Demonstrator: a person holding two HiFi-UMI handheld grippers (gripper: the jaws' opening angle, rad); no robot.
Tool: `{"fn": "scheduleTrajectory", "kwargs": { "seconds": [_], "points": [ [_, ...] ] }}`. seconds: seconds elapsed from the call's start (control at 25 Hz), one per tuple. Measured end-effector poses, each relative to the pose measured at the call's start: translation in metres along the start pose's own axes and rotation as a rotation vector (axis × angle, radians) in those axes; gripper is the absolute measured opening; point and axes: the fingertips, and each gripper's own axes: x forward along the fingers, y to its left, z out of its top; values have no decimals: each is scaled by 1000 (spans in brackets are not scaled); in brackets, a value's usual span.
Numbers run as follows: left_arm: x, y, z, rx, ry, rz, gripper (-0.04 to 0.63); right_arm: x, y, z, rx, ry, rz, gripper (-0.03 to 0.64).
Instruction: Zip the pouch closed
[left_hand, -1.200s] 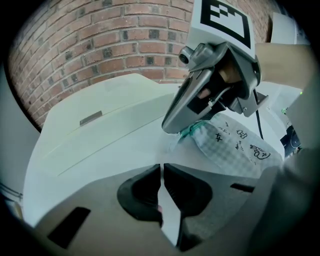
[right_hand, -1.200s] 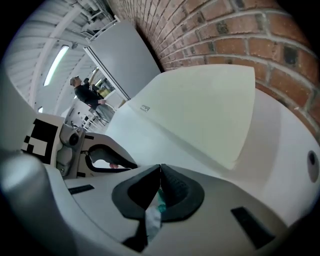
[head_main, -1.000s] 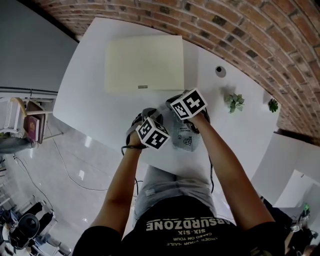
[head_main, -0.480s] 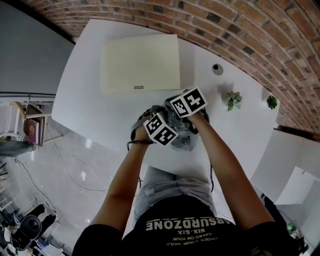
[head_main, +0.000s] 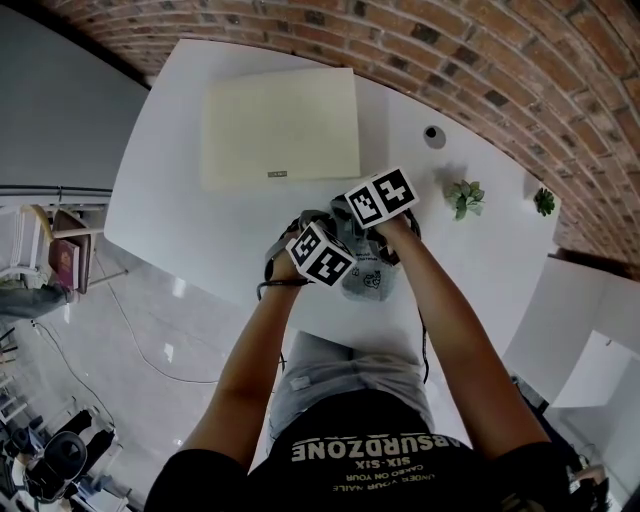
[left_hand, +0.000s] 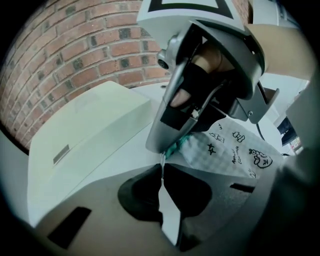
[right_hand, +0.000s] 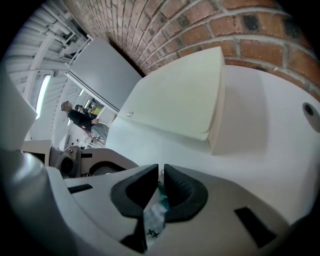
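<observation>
A white checked pouch (head_main: 368, 278) with black doodles lies on the white table (head_main: 200, 215), also seen in the left gripper view (left_hand: 232, 150). My left gripper (left_hand: 161, 167) has just closed and is shut on the thin metal zipper pull (left_hand: 162, 161) at the teal zipper's end (left_hand: 176, 146). My right gripper (right_hand: 161, 172) stands close in front of the left one. Its jaws have just been opening a little, and the pouch's edge (right_hand: 153, 214) still sits pinched between its pads. In the head view both marker cubes hide the jaws.
A flat cream box (head_main: 282, 125) lies on the table behind the pouch. A round hole (head_main: 433, 137) and two small plants (head_main: 465, 200) (head_main: 544, 205) are at the right. The table's front edge is near my body. A person (right_hand: 80, 117) stands far off.
The left gripper has moved right, up against the pouch beside the right gripper. The right gripper's cube has rolled a little in place.
</observation>
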Motion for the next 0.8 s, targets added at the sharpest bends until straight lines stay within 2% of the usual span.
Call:
{"fn": "scheduleTrajectory", "kwargs": {
  "seconds": [0.08,0.16,0.28,0.4,0.52,0.6,0.8],
  "points": [
    [0,2,0,-17,9,-9,20,-1,-1,-1,29,-1,7,26],
    [-2,7,-1,-18,21,7,20,-2,-2,-3,27,4,8,5],
    [-2,5,0,-30,6,-12,20,-3,-3,-7,17,17,-4,-3],
    [-1,5,-1,-39,0,-25,20,-9,-9,-1,6,-18,-41,-3],
    [0,2,0,-38,4,-48,20,-17,-16,6,-47,-45,-85,-2],
    [0,-1,0,-32,-4,-57,20,-21,-12,9,-151,-36,-80,6],
    [-3,12,0,-12,-9,0,20,-28,0,8,-611,45,-114,38]
  ]
}}
